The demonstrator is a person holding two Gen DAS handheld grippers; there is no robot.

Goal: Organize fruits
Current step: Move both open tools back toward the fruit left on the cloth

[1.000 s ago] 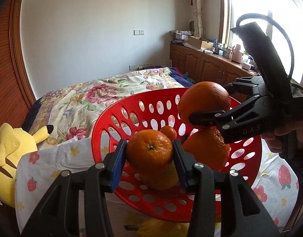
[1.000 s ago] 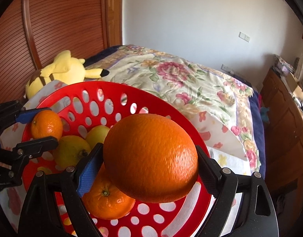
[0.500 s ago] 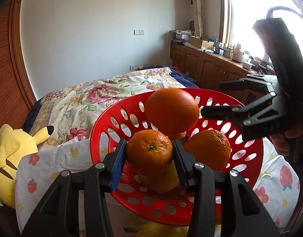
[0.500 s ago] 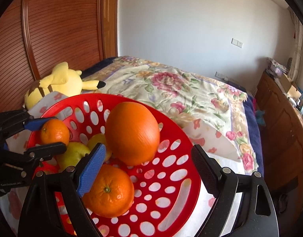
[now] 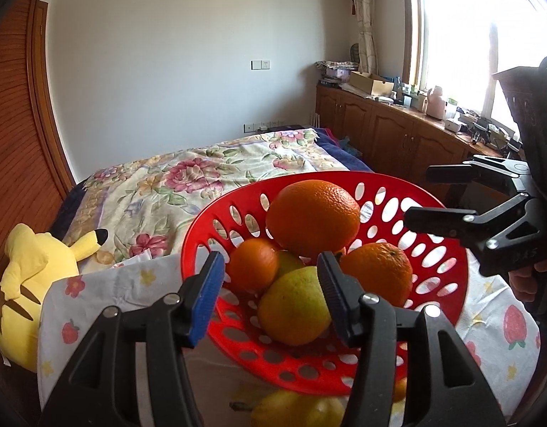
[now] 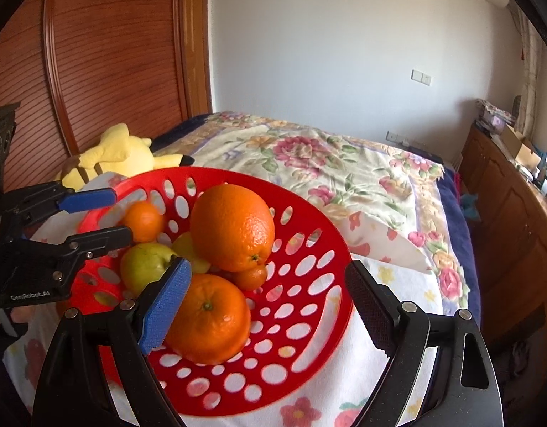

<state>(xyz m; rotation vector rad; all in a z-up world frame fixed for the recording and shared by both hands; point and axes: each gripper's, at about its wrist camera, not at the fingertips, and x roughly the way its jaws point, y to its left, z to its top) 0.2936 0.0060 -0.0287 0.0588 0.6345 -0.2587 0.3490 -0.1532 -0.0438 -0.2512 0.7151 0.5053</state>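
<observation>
A red perforated basket point(image 5: 398, 181) point(image 6: 309, 206) stands on a fruit-print cloth. It holds a large orange point(image 5: 312, 220) point(image 6: 234, 227) on top of the pile, a medium orange point(image 5: 376, 274) point(image 6: 207, 316), a small orange point(image 5: 252, 265) point(image 6: 143, 220) and a yellow-green pear point(image 5: 295, 306) point(image 6: 145, 265). My left gripper point(image 5: 270, 295) point(image 6: 118, 215) hovers at the basket's near-left rim. Its jaws are opening and its pads touch no fruit; the small orange lies just beyond them. My right gripper point(image 6: 266, 302) point(image 5: 419, 194) is open and empty above the right rim.
Another yellow fruit point(image 5: 298, 409) lies on the cloth in front of the basket. A yellow plush toy point(image 5: 35, 277) point(image 6: 113, 156) sits to the left. Behind lies a bed with a floral cover point(image 6: 344, 163); wooden cabinets point(image 5: 398, 131) run under the window.
The right gripper let go of the large orange, which now rests on the pile, and drew back to the right. The left jaws parted and the small orange settled into the basket.
</observation>
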